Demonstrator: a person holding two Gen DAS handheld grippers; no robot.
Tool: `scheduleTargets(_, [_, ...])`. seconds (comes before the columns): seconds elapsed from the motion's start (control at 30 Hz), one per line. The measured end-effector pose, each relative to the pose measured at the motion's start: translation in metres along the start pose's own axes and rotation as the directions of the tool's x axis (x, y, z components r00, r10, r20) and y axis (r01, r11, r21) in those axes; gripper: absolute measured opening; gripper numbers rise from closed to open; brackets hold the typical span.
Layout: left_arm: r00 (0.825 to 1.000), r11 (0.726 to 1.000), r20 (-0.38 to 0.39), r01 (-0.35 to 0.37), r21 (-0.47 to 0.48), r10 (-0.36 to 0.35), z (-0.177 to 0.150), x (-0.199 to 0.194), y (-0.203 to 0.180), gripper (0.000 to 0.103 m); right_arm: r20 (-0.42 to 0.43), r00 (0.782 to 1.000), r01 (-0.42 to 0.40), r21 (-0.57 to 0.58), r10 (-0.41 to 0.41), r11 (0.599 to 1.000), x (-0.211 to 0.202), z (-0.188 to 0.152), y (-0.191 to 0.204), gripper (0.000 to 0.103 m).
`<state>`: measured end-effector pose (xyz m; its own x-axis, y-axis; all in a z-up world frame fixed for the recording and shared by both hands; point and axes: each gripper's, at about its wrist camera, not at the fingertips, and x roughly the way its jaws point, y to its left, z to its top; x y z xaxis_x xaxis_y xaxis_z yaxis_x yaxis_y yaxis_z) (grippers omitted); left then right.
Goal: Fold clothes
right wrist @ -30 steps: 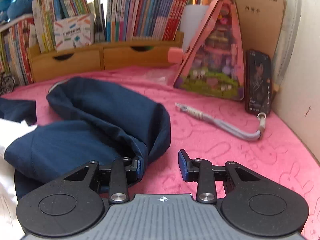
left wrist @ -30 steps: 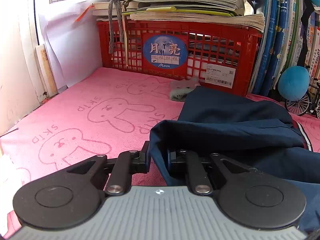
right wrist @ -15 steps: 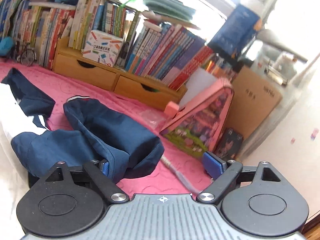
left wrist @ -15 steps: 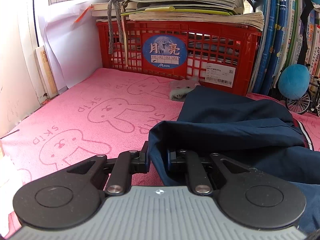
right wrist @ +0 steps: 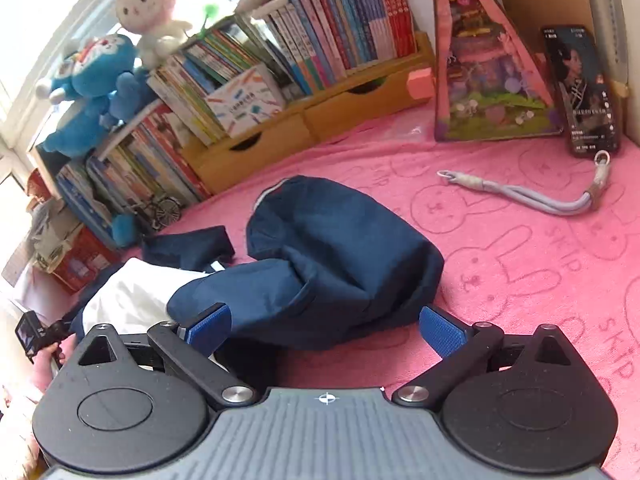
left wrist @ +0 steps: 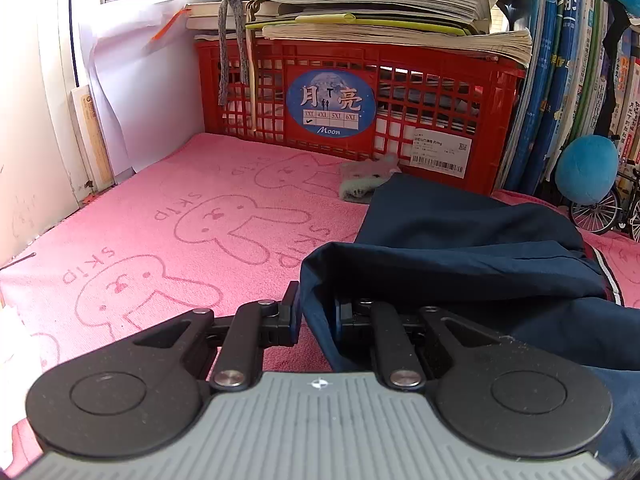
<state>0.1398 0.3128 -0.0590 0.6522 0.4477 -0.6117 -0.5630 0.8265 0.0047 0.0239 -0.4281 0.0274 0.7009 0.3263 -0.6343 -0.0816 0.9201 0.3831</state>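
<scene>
A navy blue garment [left wrist: 472, 264] with a white and red stripe lies bunched on the pink rabbit-print towel [left wrist: 192, 224]. My left gripper [left wrist: 318, 316] is shut on a folded edge of it, low over the towel. In the right wrist view the same garment [right wrist: 340, 264] is a crumpled heap with a white part [right wrist: 132, 300] at its left. My right gripper [right wrist: 326, 326] is wide open above the heap's near edge, its blue pads [right wrist: 442, 330] apart and holding nothing.
A red crate [left wrist: 360, 108] topped with stacked books stands at the back, a small grey plush [left wrist: 366, 180] before it. A wooden drawer shelf of books [right wrist: 304, 120], a pink triangular toy house [right wrist: 484, 80], a phone [right wrist: 580, 92] and a grey lanyard [right wrist: 528, 196] line the far side.
My right gripper has opened wide, letting go of the garment edge, and has lifted and swung over the heap. My left gripper keeps its grip and has barely moved.
</scene>
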Motion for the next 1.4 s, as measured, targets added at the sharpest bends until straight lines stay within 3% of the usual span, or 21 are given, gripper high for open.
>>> scheduleTargets(0.07, [1.000,1.000,0.000,-0.002,0.003,0.002,0.000,0.000,-0.001,0.015,0.012,1.000,0.020,-0.105,-0.019,0.994,-0.006,-0.003,0.024,0.102])
scheduleTargets(0.13, [1.000,1.000,0.000,-0.005,0.007,0.005,0.000,0.000,-0.001,0.015,0.084,0.992,0.112,-0.295,-0.091,0.949,-0.008,-0.008,0.068,0.102])
scheduleTargets(0.17, [1.000,1.000,0.000,-0.007,0.010,0.007,0.000,0.000,-0.002,0.015,0.175,0.976,0.190,-0.382,-0.131,0.904,-0.004,-0.009,0.092,0.102])
scheduleTargets(0.27, [1.000,1.000,0.001,-0.011,0.015,0.011,0.000,0.000,-0.003,0.015,0.293,0.924,0.360,-0.447,-0.246,0.819,0.037,0.010,0.139,0.103])
scheduleTargets(0.33, [1.000,1.000,0.001,-0.011,0.012,0.011,0.000,0.000,-0.003,0.015,0.233,0.926,0.374,-0.458,-0.297,0.807,0.089,0.034,0.154,0.102])
scheduleTargets(0.4, [1.000,1.000,0.001,-0.009,0.010,0.009,0.000,0.000,-0.003,0.016,0.141,0.931,0.361,-0.484,-0.337,0.797,0.145,0.050,0.161,0.095])
scheduleTargets(0.53, [1.000,1.000,0.001,-0.011,0.013,0.011,0.000,0.000,-0.003,0.016,0.036,0.880,0.417,-0.538,-0.474,0.733,0.232,0.054,0.161,0.087])
scheduleTargets(0.57, [1.000,1.000,0.001,-0.008,0.010,0.008,0.000,0.000,-0.002,0.016,0.011,0.868,0.425,-0.531,-0.496,0.733,0.245,0.053,0.157,0.081])
scheduleTargets(0.6, [1.000,1.000,0.001,-0.005,0.006,0.005,0.000,0.000,-0.001,0.016,-0.024,0.865,0.422,-0.509,-0.502,0.751,0.252,0.052,0.150,0.066])
scheduleTargets(0.63, [1.000,1.000,0.001,-0.003,0.004,0.003,0.000,0.000,0.000,0.016,-0.061,0.864,0.414,-0.479,-0.500,0.774,0.257,0.053,0.142,0.058])
scheduleTargets(0.73, [1.000,1.000,0.001,-0.001,0.002,0.001,0.000,0.001,0.000,0.016,-0.094,0.878,0.405,-0.375,-0.469,0.834,0.248,0.058,0.117,0.026])
scheduleTargets(0.83, [1.000,1.000,0.001,0.000,0.004,0.000,0.000,0.001,0.000,0.016,-0.030,0.854,0.473,-0.372,-0.520,0.798,0.232,0.065,0.104,0.014])
scheduleTargets(0.9, [1.000,1.000,0.001,0.001,0.007,-0.001,0.001,0.001,0.001,0.016,0.055,0.827,0.539,-0.362,-0.559,0.761,0.216,0.071,0.098,0.007])
scheduleTargets(0.97, [1.000,1.000,0.002,0.002,0.007,-0.002,0.000,0.001,0.001,0.016,0.224,0.794,0.608,-0.294,-0.565,0.737,0.175,0.078,0.095,0.006])
scheduleTargets(1.0, [1.000,1.000,0.002,0.002,0.006,-0.002,0.000,0.001,0.001,0.016,0.310,0.766,0.637,-0.253,-0.563,0.728,0.154,0.081,0.095,0.006])
scheduleTargets(1.07, [1.000,1.000,0.002,0.001,0.005,-0.001,0.000,0.001,0.000,0.016,0.465,0.684,0.684,-0.142,-0.562,0.715,0.101,0.084,0.087,0.006])
scheduleTargets(1.13, [1.000,1.000,0.002,0.001,0.008,-0.001,0.000,0.001,0.000,0.016,0.588,0.570,0.713,-0.006,-0.574,0.701,0.041,0.085,0.072,0.006])
scheduleTargets(1.17, [1.000,1.000,0.002,0.001,0.009,-0.001,0.000,0.001,0.000,0.016,0.585,0.546,0.721,0.037,-0.600,0.692,0.025,0.080,0.055,0.006])
scheduleTargets(1.4, [1.000,1.000,0.003,-0.004,0.017,0.003,0.000,0.001,0.000,0.016,0.376,0.475,0.772,0.255,-0.795,0.582,-0.056,0.029,-0.090,0.009])
